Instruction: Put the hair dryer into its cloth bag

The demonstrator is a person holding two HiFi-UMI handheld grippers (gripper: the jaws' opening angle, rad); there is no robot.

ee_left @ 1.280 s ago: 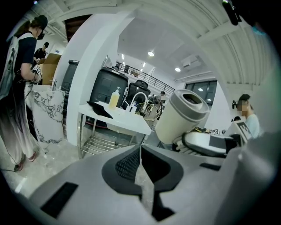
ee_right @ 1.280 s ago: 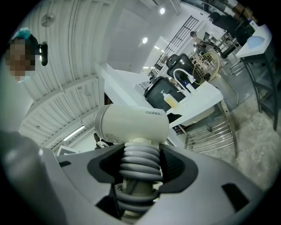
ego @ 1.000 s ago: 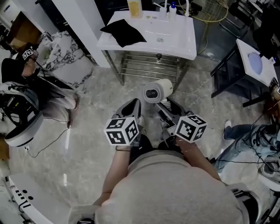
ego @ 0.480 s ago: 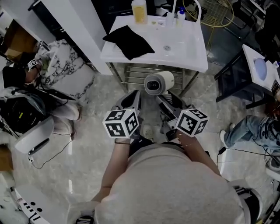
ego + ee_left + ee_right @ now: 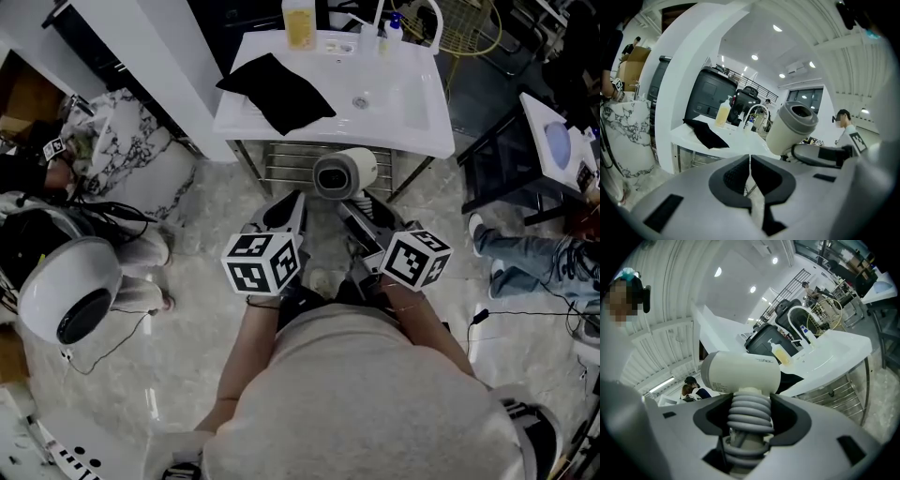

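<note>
Black cloth bag (image 5: pixel 275 89) lies flat on the left side of the white sink (image 5: pixel 412 112), at the top of the head view, near a yellow bottle (image 5: pixel 299 23). Below it, mid-frame, the cream hair dryer (image 5: pixel 343 173) has a grey round end and a grey cord (image 5: pixel 749 420) wound round its handle. The right gripper (image 5: pixel 751 404) squeezes that handle. The left gripper (image 5: pixel 750 161) is pinched together, holding nothing.

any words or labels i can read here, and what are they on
Nothing can be read for certain.
hair dryer: a short mark and small print on the barrel, too blurred to read.
yellow bottle: no legible label.
marker cubes: square patterns only, no words.
</note>
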